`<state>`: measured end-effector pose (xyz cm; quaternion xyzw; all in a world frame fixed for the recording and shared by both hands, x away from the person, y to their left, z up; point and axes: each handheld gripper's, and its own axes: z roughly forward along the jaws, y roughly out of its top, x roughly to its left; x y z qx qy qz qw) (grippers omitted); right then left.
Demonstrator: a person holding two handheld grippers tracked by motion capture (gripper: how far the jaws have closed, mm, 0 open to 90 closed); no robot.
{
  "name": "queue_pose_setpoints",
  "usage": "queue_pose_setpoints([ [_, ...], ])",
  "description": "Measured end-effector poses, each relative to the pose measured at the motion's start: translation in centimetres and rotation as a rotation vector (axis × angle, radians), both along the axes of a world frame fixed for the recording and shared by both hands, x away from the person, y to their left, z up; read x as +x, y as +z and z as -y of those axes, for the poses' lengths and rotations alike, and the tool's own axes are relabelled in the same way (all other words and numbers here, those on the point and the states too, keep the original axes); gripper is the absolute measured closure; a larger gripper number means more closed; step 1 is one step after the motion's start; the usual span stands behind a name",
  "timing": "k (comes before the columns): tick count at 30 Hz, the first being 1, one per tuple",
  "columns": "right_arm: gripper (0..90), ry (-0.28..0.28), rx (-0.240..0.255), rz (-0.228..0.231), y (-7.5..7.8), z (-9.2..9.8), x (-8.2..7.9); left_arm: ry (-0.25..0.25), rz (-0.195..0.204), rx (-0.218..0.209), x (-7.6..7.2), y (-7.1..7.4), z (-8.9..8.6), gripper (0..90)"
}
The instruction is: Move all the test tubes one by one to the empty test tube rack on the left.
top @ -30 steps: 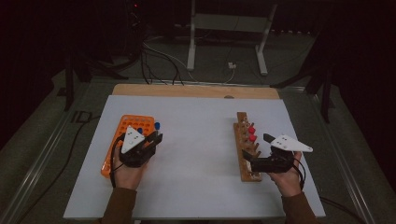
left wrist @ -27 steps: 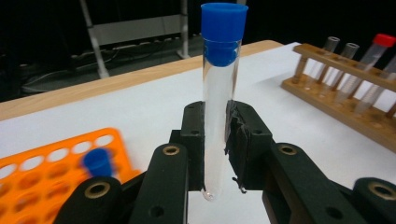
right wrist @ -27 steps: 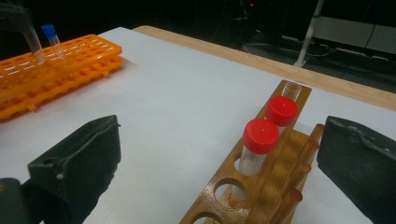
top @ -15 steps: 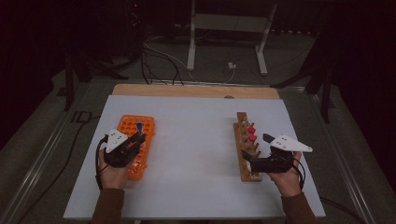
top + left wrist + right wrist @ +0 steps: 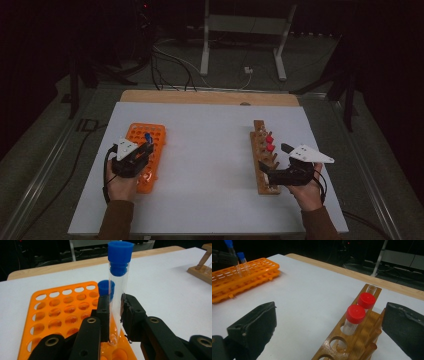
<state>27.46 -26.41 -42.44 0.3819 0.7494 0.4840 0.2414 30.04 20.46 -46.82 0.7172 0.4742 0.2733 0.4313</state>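
Left tongs (image 5: 115,312) of mine clamped on blue-capped tube (image 5: 118,287), its foot seemingly entering orange rack (image 5: 62,315) near that rack's right edge, second blue tube (image 5: 106,288) just behind, bare white table (image 5: 205,150) between racks, right tongs (image 5: 329,335) gaping, empty, beside wooden rack (image 5: 352,340) with red-capped tubes (image 5: 355,315).

This looks like a lab or recording studio. A white worktop (image 5: 210,150) carries an orange tube rack (image 5: 147,155) at about nine o'clock and a wooden tube rack (image 5: 261,160) at about three o'clock (with red-capped tubes (image 5: 355,315) standing in it). Around it everything is dark, with black drapes, loose cables (image 5: 170,65) on the floor at eleven o'clock and a metal stand (image 5: 245,40) at twelve o'clock.
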Motion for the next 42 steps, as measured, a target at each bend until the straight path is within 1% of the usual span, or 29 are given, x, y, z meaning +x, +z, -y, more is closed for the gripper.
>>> queue_pose_setpoints([
  [2, 0.1, 0.002, -0.002, -0.001, 0.0, 0.0, 0.0, 0.000, -0.023, 0.015, 0.0, -0.3, 0.0, 76.7],
  [3, 0.1, 0.004, -0.004, -0.002, 0.0, -0.1, 0.0, 0.005, -0.046, 0.027, 0.1, -0.7, 0.1, 76.7],
  [6, 0.1, 0.006, -0.007, -0.002, -0.1, -0.1, 0.0, 0.010, -0.089, 0.055, 0.3, -1.4, 0.2, 76.8],
  [8, 0.1, 0.010, -0.010, 0.001, -0.1, -0.2, 0.0, 0.016, -0.098, 0.055, 0.3, -1.4, 0.2, 76.8],
  [11, 0.1, 0.011, -0.010, 0.001, -0.1, -0.2, 0.0, 0.015, -0.111, 0.071, 0.4, -1.4, 0.3, 77.0],
  [14, 0.1, 0.014, -0.012, -0.001, -0.1, -0.2, -0.1, 0.018, -0.131, 0.093, 0.5, -1.5, 0.5, 77.2],
  [16, 0.1, 0.014, -0.011, -0.002, -0.1, -0.2, -0.1, 0.016, -0.149, 0.118, 0.6, -1.6, 0.7, 77.2],
  [17, 0.1, 0.015, -0.011, -0.002, -0.1, -0.2, -0.1, 0.020, -0.152, 0.124, 0.6, -1.5, 0.8, 77.2],
  [22, 0.1, 0.013, -0.012, -0.003, -0.1, -0.1, 0.0, 0.022, -0.157, 0.111, 0.6, -1.5, 0.6, 76.2],
  [23, 0.1, 0.011, -0.012, -0.005, -0.1, -0.1, 0.0, 0.027, -0.153, 0.102, 0.6, -1.5, 0.6, 74.0],
  [24, 0.1, 0.012, -0.012, -0.005, -0.1, -0.1, 0.0, 0.030, -0.152, 0.089, 0.5, -1.5, 0.5, 68.1],
  [26, 0.1, 0.010, -0.015, -0.008, -0.2, 0.0, 0.1, 0.029, -0.145, 0.073, 0.3, -1.4, 0.4, 63.0],
  [27, 0.1, 0.009, -0.016, -0.010, -0.2, 0.0, 0.1, 0.030, -0.140, 0.051, 0.2, -1.4, 0.3, 59.7],
  [28, 0.2, 0.010, -0.021, -0.013, -0.3, 0.0, 0.1, 0.021, -0.132, 0.029, 0.0, -1.3, 0.2, 56.4],
  [30, 0.2, 0.008, -0.028, -0.014, -0.3, 0.0, 0.1, 0.015, -0.104, -0.004, -0.5, -1.0, 0.1, 51.3],
  [31, 0.2, 0.008, -0.032, -0.018, -0.4, 0.1, 0.1, 0.012, -0.090, -0.015, -0.7, -0.8, 0.0, 44.9],
  [32, 0.2, 0.008, -0.032, -0.018, -0.4, 0.1, 0.1, 0.011, -0.078, -0.022, -0.8, -0.7, -0.1, 44.9],
  [33, 0.2, 0.008, -0.033, -0.019, -0.4, 0.1, 0.2, 0.012, -0.059, -0.040, -1.0, -0.4, -0.1, 40.4],
  [36, 1.9, -0.004, -0.042, -0.026, -0.6, 0.1, 0.3, -0.003, -0.026, -0.080, -1.5, 0.0, -0.1, 29.1],
  [38, 2.0, -0.008, -0.056, -0.034, -0.8, 0.2, 0.4, 0.000, -0.011, -0.099, -1.7, 0.3, 0.0, 22.2],
  [39, 3.7, -0.010, -0.062, -0.041, -1.0, 0.2, 0.5, 0.006, -0.005, -0.105, -1.8, 0.5, 0.0, 16.7],
  [40, 4.5, -0.010, -0.060, -0.048, -1.1, 0.2, 0.6, 0.001, 0.000, -0.107, -1.9, 0.6, 0.0, 14.3],
  [42, 5.9, -0.020, -0.066, -0.057, -1.4, 0.2, 1.0, -0.002, 0.006, -0.109, -2.0, 0.9, 0.2, 3.9],
])
